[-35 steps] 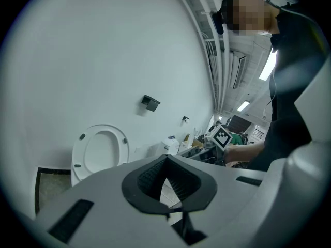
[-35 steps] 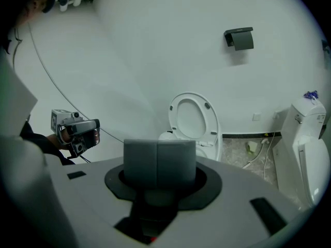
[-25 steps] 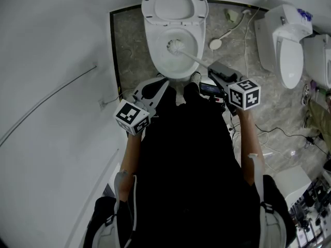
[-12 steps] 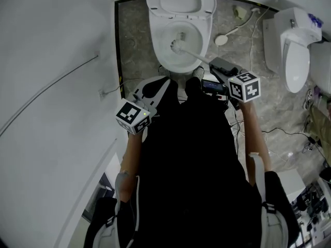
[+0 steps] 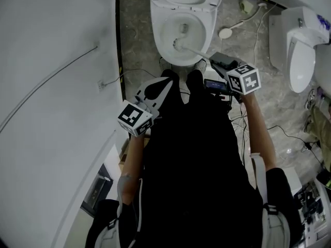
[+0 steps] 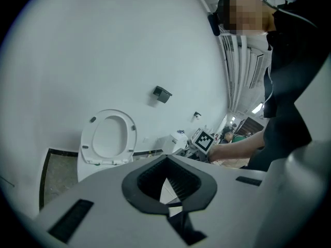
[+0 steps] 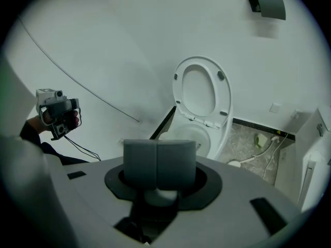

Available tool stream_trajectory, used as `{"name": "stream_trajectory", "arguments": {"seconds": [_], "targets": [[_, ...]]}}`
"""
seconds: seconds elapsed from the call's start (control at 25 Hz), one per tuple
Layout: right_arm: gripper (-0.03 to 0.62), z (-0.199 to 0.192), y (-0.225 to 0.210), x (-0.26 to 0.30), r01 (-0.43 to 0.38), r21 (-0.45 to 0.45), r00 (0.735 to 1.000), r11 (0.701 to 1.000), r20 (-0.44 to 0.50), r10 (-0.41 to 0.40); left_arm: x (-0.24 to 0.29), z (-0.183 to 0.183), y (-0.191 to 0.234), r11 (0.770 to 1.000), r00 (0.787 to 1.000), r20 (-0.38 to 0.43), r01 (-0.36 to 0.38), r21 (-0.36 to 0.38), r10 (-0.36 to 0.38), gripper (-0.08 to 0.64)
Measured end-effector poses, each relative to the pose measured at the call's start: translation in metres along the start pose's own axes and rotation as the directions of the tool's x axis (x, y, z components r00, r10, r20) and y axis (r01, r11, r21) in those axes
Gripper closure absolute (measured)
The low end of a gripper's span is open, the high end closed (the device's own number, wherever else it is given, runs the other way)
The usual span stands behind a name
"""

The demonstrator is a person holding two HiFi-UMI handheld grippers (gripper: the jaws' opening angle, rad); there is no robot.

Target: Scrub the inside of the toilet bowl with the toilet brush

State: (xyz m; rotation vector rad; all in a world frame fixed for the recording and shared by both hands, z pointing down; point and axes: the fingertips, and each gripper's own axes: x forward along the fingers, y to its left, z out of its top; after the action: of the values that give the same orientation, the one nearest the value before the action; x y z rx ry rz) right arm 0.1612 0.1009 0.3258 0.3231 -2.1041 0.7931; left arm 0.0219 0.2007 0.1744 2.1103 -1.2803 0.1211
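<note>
The white toilet (image 5: 164, 14) stands at the top of the head view, lid and seat raised. Inside the bowl, toward its near side, lies the head of the toilet brush (image 5: 178, 45); its white handle runs back and right to my right gripper (image 5: 220, 62). That gripper is shut on the handle: in the right gripper view (image 7: 159, 161) the two grey pads meet over the white handle, with the bowl (image 7: 192, 134) beyond. My left gripper (image 5: 158, 89) hangs left of the toilet's base, shut with nothing in it. The left gripper view (image 6: 168, 185) shows the raised seat (image 6: 108, 136).
A white wall runs along the left. A second toilet (image 5: 302, 45) stands at the right, with a round white object (image 5: 225, 33) and cables on the tiled floor between. The person's shoes are at the toilet's base. A dark fixture (image 7: 266, 3) hangs on the far wall.
The brush head has slid from the middle of the bowl toward its near side. The head view has shifted, so the toilet sits higher in frame. The left gripper has barely moved.
</note>
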Motion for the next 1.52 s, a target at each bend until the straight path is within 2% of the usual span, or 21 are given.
{"name": "stream_trajectory", "arguments": {"seconds": [0.24,0.64,0.8,1.0,1.52], "targets": [[0.431,-0.015,-0.007,0.021,-0.006,-0.001,0.998,1.000,-0.055,0.006,0.003,-0.013,0.007,1.000,1.000,-0.025,0.001,-0.023,-0.002,0.551],[0.431,-0.033,-0.020,0.059,0.008,-0.024,0.989,1.000,-0.149,-0.012,0.011,-0.034,0.023,0.997,0.995,-0.089,0.038,-0.060,-0.043,0.551],[0.431,-0.041,-0.019,0.081,0.016,-0.022,0.984,1.000,-0.180,-0.019,0.005,-0.045,0.034,0.997,0.994,-0.091,0.052,-0.060,-0.057,0.551],[0.431,-0.052,-0.034,0.099,0.028,-0.026,0.972,0.999,-0.234,-0.034,0.012,-0.054,0.037,0.996,0.988,-0.133,0.067,-0.058,-0.075,0.551],[0.431,-0.060,-0.054,0.142,0.043,-0.088,0.941,0.995,-0.332,-0.070,0.009,-0.080,0.051,0.993,0.984,-0.162,0.063,-0.103,-0.079,0.551]]}}
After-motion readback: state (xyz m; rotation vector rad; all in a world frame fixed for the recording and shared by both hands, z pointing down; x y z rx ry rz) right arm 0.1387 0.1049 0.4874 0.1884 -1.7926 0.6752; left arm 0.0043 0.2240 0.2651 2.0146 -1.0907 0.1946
